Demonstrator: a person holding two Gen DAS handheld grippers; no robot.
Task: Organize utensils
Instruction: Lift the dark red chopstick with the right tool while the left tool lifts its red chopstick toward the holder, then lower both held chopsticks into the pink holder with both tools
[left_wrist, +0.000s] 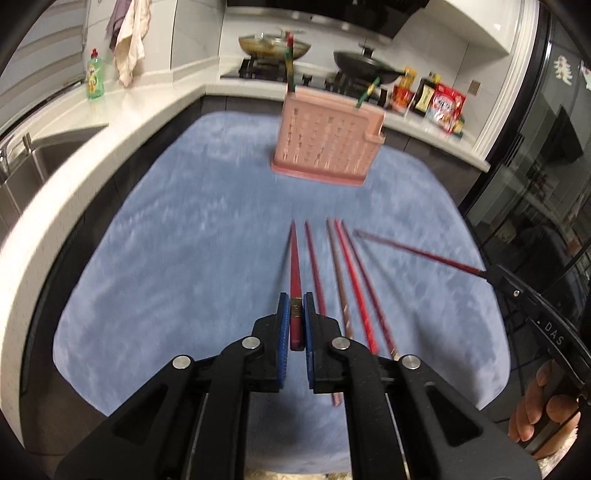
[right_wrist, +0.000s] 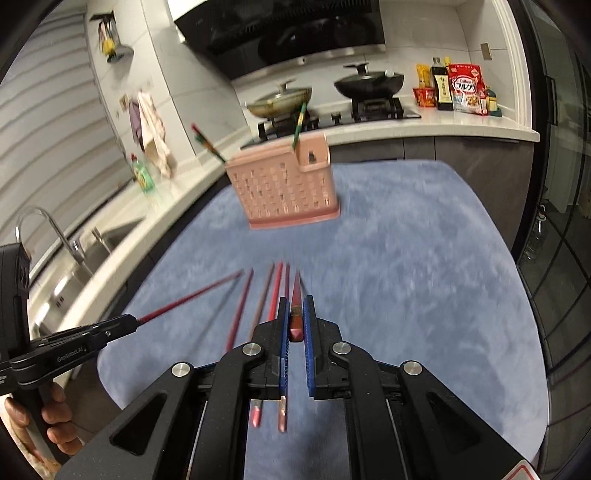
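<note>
My left gripper (left_wrist: 295, 299) is shut on the thick end of a red chopstick (left_wrist: 294, 266), held above the blue mat (left_wrist: 184, 258). My right gripper (right_wrist: 295, 301) is likewise shut on a red chopstick (right_wrist: 296, 321). Each gripper shows in the other's view: the right gripper (left_wrist: 495, 275) at the right edge, the left gripper (right_wrist: 129, 319) at the left, each with its chopstick sticking out. Several loose red and brown chopsticks (left_wrist: 351, 280) lie side by side on the mat between them. A pink slotted utensil holder (left_wrist: 325, 144) (right_wrist: 284, 188) stands at the mat's far side with green chopsticks (right_wrist: 299, 125) in it.
A white counter curves around the mat, with a sink (left_wrist: 55, 155) and a green soap bottle (left_wrist: 95, 75) on the left. A stove with two pans (left_wrist: 273, 46) is behind the holder. Bottles and food packets (right_wrist: 458, 88) stand at the back right. Dark glass doors line the right.
</note>
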